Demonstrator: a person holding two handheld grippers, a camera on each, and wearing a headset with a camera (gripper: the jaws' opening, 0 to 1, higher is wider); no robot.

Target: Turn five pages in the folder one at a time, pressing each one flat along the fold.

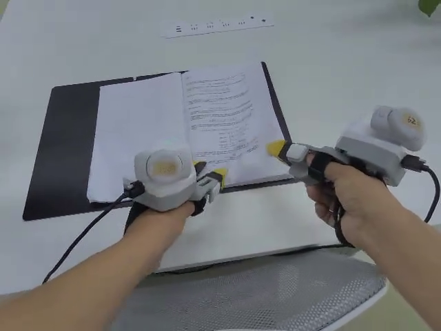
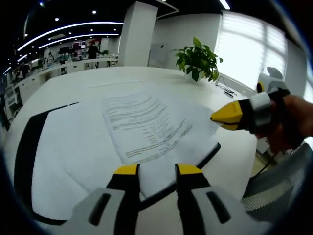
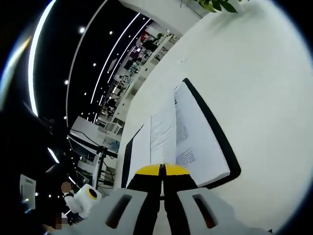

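The black folder lies open on the white table, a blank page on its left and a printed page on its right. My left gripper hovers open over the folder's near edge, its jaws apart above the printed page. My right gripper is shut, its tips at the printed page's near right corner. In the left gripper view its yellow tip meets that corner. In its own view the right gripper is shut in front of the page; whether a sheet is pinched I cannot tell.
A white power strip lies on the table behind the folder. A grey mesh chair sits below the table's near edge. A potted plant stands far off. Cables trail from both grippers.
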